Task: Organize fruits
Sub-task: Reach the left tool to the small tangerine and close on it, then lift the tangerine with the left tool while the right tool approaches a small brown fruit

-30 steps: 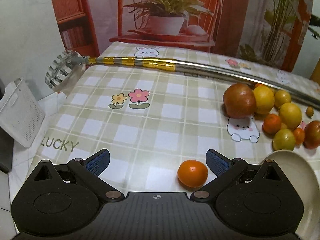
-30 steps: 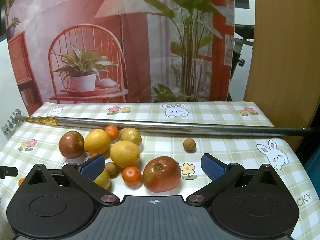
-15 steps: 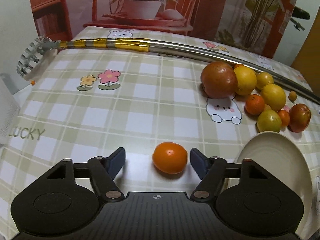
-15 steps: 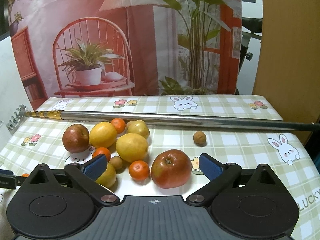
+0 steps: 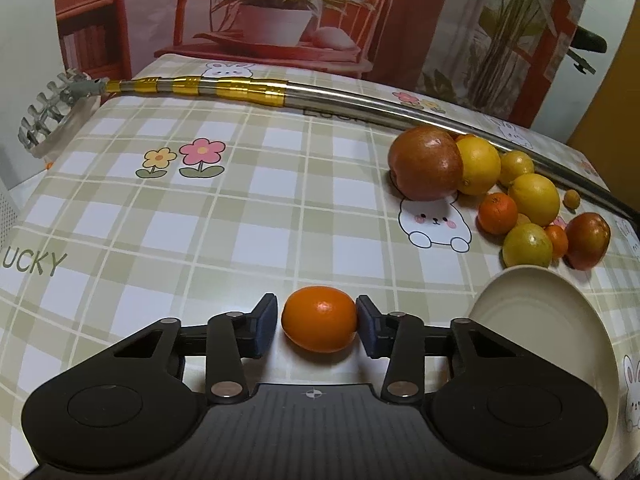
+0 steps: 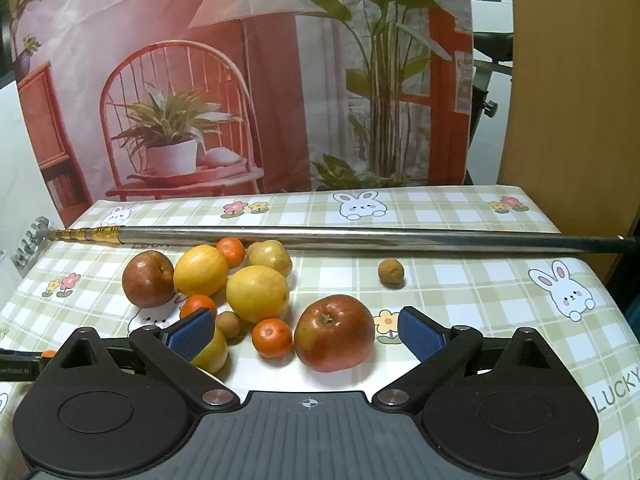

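The blue ribbed fingers [image 5: 266, 325] of the left gripper [image 5: 318, 326] have just been closing around a smooth, oval orange [image 5: 319, 324] near the table's [image 5: 240, 216] front edge: the right pad touches it, the left stands just off. The right gripper [image 6: 306, 334] hangs wide open above a glossy red apple [image 6: 334, 332], gripping nothing, the round cream plate [image 5: 540, 320] at the front right corner
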